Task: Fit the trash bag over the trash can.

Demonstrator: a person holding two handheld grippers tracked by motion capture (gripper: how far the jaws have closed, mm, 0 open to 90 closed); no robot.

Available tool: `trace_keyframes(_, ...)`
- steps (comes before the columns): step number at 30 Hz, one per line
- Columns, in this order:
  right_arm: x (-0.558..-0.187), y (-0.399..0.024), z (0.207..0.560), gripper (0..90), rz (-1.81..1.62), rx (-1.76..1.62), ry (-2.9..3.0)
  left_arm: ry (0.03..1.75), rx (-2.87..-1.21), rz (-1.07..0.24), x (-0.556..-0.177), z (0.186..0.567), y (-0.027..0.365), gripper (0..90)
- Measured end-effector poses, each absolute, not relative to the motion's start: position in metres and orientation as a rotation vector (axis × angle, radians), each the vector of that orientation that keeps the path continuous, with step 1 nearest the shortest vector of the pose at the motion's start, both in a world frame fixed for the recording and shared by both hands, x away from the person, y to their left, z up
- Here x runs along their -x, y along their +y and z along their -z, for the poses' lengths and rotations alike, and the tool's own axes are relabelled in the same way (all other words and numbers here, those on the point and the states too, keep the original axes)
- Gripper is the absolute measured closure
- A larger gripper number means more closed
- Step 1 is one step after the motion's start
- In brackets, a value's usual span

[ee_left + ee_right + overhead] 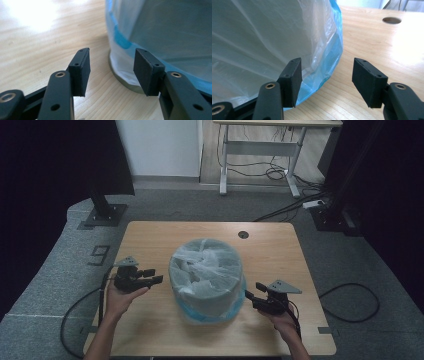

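Flanking a lined bin, both grippers open

Resting on the light wood counter [150,240], the left gripper [154,275] sat just left of the bin [212,292], its fingers [81,71] parted with nothing between them. The grey bin stood mid-counter, a translucent blue-edged bag [205,262] draped over its rim. At its right, the right gripper [251,297] held its fingers [291,80] apart, empty, beside the bag.
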State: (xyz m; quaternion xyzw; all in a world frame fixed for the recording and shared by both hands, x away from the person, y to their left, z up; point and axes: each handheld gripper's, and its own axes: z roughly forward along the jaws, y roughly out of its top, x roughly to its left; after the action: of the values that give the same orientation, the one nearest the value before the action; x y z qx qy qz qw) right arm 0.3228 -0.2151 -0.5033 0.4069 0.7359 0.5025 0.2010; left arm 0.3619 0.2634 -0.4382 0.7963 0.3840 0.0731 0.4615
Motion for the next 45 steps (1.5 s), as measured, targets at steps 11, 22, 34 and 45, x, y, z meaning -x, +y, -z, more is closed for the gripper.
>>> trace_keyframes(11, -0.288, -0.241, 0.502, 37.0, -1.487, -1.060, 1.986, 0.640, -1.996, -0.223, -0.345, 0.376, 0.257, 39.6)
trace_keyframes(22, -0.265, -0.265, 0.508, 36.5, -1.488, -1.047, 1.932, 0.574, -2.053, -0.171, -0.362, 0.343, 0.227, 27.5)
trace_keyframes(34, -0.259, -0.282, 0.514, 38.1, -1.449, -1.110, 1.886, 0.576, -2.117, -0.162, -0.381, 0.317, 0.166, 21.1)
trace_keyframes(45, -0.256, -0.286, 0.516, 39.1, -1.425, -1.127, 1.865, 0.602, -2.198, -0.119, -0.403, 0.315, 0.116, 28.3)
